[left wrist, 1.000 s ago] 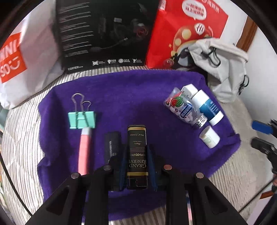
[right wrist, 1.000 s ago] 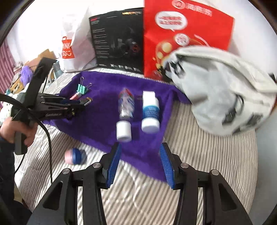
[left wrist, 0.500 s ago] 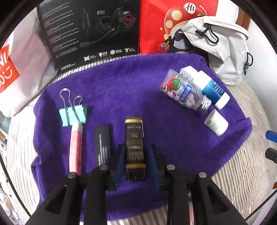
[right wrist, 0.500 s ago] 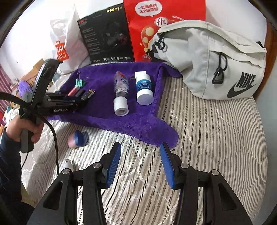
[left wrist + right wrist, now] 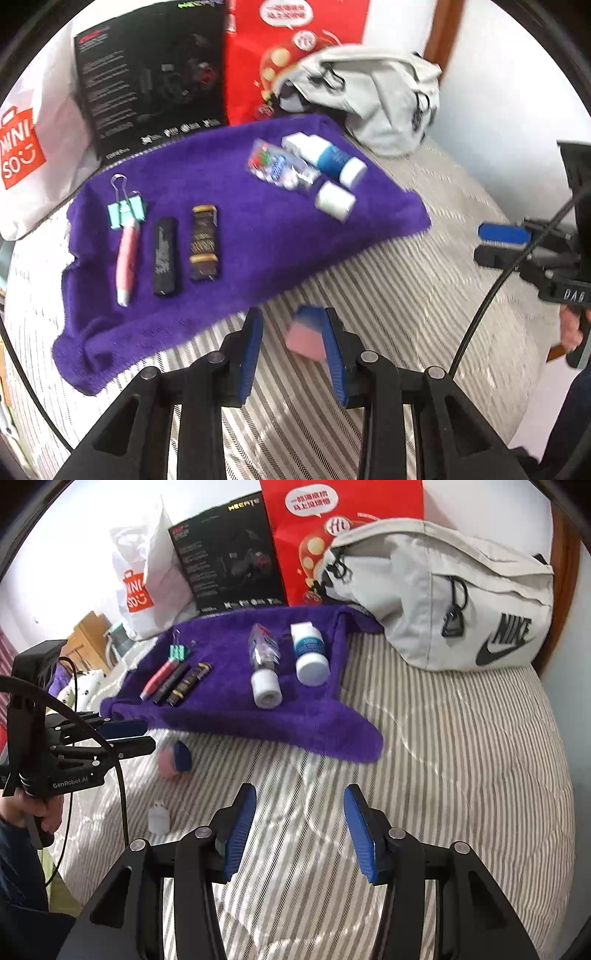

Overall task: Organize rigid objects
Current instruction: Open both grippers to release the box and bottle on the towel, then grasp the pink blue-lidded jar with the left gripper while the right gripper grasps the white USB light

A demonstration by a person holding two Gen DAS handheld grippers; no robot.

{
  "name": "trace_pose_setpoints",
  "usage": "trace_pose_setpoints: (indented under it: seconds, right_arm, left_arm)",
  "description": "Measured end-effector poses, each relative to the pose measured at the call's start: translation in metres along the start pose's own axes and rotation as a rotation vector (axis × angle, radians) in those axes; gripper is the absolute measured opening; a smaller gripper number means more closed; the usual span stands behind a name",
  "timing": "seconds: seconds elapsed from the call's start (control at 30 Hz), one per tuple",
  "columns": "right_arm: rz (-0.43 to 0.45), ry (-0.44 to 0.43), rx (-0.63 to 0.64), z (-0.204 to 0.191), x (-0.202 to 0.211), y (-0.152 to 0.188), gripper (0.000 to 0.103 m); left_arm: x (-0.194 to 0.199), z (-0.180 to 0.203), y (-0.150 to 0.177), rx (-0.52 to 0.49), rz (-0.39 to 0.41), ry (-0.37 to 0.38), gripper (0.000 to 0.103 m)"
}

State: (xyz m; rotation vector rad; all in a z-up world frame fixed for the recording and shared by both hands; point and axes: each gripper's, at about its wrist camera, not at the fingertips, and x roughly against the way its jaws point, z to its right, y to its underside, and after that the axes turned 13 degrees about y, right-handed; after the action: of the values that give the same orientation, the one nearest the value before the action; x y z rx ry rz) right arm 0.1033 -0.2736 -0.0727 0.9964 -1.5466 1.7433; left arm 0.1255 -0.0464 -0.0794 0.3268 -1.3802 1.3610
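On the purple towel [image 5: 258, 236] a teal binder clip [image 5: 126, 212], a pink pen [image 5: 127, 258], a black stick [image 5: 165, 256] and a black-and-gold box [image 5: 204, 242] lie side by side. A clear bottle [image 5: 280, 170], a blue-and-white bottle [image 5: 327, 158] and a small white jar [image 5: 334, 201] lie at the towel's right end. My left gripper [image 5: 293, 321] is open over the striped bed, with a pink-and-blue object [image 5: 306, 336] on the bed beside its right finger. My right gripper [image 5: 299, 805] is open, holds nothing and hovers over bare bedding.
A black headset box [image 5: 229, 568], a red bag [image 5: 332, 528], a white shopping bag [image 5: 140, 587] and a grey Nike pouch [image 5: 461, 602] line the back. A small white item [image 5: 159, 818] lies on the bed near a person's hand [image 5: 37, 812].
My left gripper opened and left the black-and-gold box on the towel beside the black stick, then drew back right to the pink-and-blue object. The right gripper backed away from the towel.
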Motion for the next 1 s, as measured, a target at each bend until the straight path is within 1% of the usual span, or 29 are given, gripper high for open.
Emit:
trace_pose_setpoints:
  seconds: [0.03, 0.1, 0.17, 0.23, 0.4, 0.5, 0.53, 0.57, 0.6, 0.63, 0.7, 0.77, 0.87, 0.93, 1.0]
  right_arm:
    - [0.0, 0.002, 0.001, 0.0, 0.001, 0.003, 0.049]
    - [-0.006, 0.003, 0.0, -0.002, 0.004, 0.009, 0.05]
    - [-0.012, 0.01, -0.001, -0.003, 0.004, 0.013, 0.05]
    - [-0.025, 0.015, 0.004, -0.006, 0.004, 0.017, 0.05]
    - [-0.05, 0.025, 0.016, -0.01, -0.003, 0.023, 0.05]
    - [-0.064, 0.024, 0.024, -0.013, -0.006, 0.026, 0.05]
    - [-0.067, 0.024, 0.026, -0.013, -0.007, 0.027, 0.05]
    - [-0.069, 0.022, 0.027, -0.013, -0.008, 0.028, 0.05]
    - [-0.072, 0.02, 0.025, -0.012, -0.009, 0.029, 0.05]
    - [-0.077, 0.02, 0.021, -0.012, -0.01, 0.03, 0.05]
    - [-0.088, 0.016, 0.014, -0.012, -0.013, 0.031, 0.05]
    - [-0.092, 0.007, 0.013, -0.014, -0.015, 0.031, 0.05]
    - [-0.077, -0.018, 0.032, -0.021, -0.012, 0.03, 0.05]
    - [-0.063, -0.055, 0.049, -0.032, -0.009, 0.028, 0.05]
    - [-0.038, -0.092, 0.088, -0.048, -0.006, 0.025, 0.05]
  left_arm:
    - [-0.005, -0.001, -0.001, -0.013, -0.012, 0.007, 0.031]
    - [-0.009, 0.002, 0.003, -0.056, -0.027, 0.013, 0.035]
    - [-0.012, 0.005, 0.007, -0.107, -0.036, 0.007, 0.051]
    - [-0.015, 0.006, 0.009, -0.148, -0.043, -0.009, 0.053]
    - [-0.028, 0.011, 0.012, -0.209, -0.08, 0.004, 0.053]
    - [-0.039, 0.012, 0.013, -0.236, -0.098, -0.011, 0.053]
    - [-0.042, 0.012, 0.013, -0.237, -0.108, -0.012, 0.05]
    - [-0.043, 0.012, 0.013, -0.239, -0.103, 0.007, 0.041]
    - [-0.043, 0.013, 0.013, -0.24, -0.096, 0.023, 0.038]
    - [-0.043, 0.014, 0.014, -0.244, -0.094, 0.029, 0.036]
    - [-0.043, 0.016, 0.014, -0.258, -0.091, 0.025, 0.036]
    - [-0.043, 0.015, 0.014, -0.254, -0.089, 0.03, 0.036]
    - [-0.041, 0.013, 0.015, -0.24, -0.084, 0.036, 0.036]
    - [-0.036, 0.006, 0.016, -0.221, -0.085, 0.009, 0.036]
    - [-0.026, -0.006, 0.02, -0.191, -0.069, -0.022, 0.036]
